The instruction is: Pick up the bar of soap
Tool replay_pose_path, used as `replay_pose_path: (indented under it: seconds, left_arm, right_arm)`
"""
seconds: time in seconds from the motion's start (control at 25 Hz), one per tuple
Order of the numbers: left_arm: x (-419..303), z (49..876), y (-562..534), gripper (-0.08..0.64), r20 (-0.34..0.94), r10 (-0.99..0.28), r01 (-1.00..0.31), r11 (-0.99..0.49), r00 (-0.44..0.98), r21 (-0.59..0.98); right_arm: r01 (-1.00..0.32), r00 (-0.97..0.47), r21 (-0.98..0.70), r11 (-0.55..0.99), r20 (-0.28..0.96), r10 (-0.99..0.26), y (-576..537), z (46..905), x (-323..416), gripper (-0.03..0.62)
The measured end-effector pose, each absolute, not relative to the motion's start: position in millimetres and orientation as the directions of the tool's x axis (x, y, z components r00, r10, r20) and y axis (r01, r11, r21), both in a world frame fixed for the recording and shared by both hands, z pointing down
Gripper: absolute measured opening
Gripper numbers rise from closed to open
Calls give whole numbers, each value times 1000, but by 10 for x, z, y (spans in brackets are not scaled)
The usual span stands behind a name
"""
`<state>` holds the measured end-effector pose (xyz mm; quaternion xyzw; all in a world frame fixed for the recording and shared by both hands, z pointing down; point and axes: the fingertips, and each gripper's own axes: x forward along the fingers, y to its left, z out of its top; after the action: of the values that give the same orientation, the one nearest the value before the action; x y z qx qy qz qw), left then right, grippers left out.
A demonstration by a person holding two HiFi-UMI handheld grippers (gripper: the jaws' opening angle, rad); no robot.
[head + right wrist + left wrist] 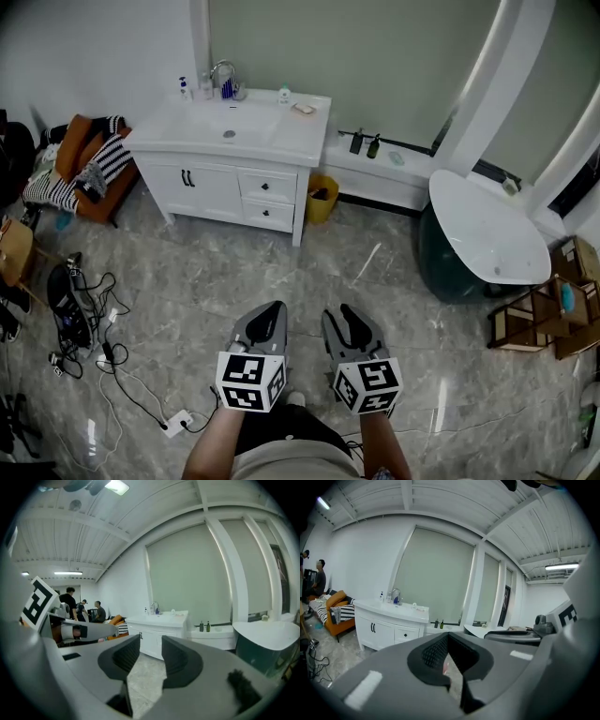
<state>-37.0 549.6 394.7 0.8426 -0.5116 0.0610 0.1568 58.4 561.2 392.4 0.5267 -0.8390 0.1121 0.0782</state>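
The bar of soap is a small pinkish piece on the right of the white vanity top, beside the sink and tap, far across the floor from both grippers. My left gripper is held low in front of the person, pointing toward the vanity, its jaws shut with nothing between them. My right gripper hangs beside it, open, only floor showing in the gap. The vanity lies straight ahead in the right gripper view.
An orange chair with striped cloth stands left of the vanity and a yellow bin at its right. Two dark bottles sit on a low ledge. A white tub, a wooden shelf and floor cables flank the marble floor. People stand far back.
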Motion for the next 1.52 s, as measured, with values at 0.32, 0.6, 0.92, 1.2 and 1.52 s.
replay_pose_path:
  seconds: [0.32,0.6,0.92,1.2,1.52]
  left_arm:
    - [-169,3899,5498,9,255,-844,-881,-436,471,185]
    - [-148,3924,5524,9,261,-853,-891,-419,452,173]
    - [-156,3906,5371,9,241,-847,-880,-443,474,173]
    - [-263,4020,4915,43,253,-826,-863,-466,503,195]
    - [-324,3957,4159,203,237,-758,-793,-566,608,225]
  right_arm:
    - [-880,-474,-113,461,221,-852,5605,3829,681,183]
    - [-875,-484,-98,475,221,-847,5583,3861,706,190]
    - [-864,-502,-81,497,217,-837,5416,3862,651,198]
    - [-879,-473,-58,473,220,-853,4953,3906,566,199]
    - [-861,-508,-87,500,175,-844,4180,3776,298,199]
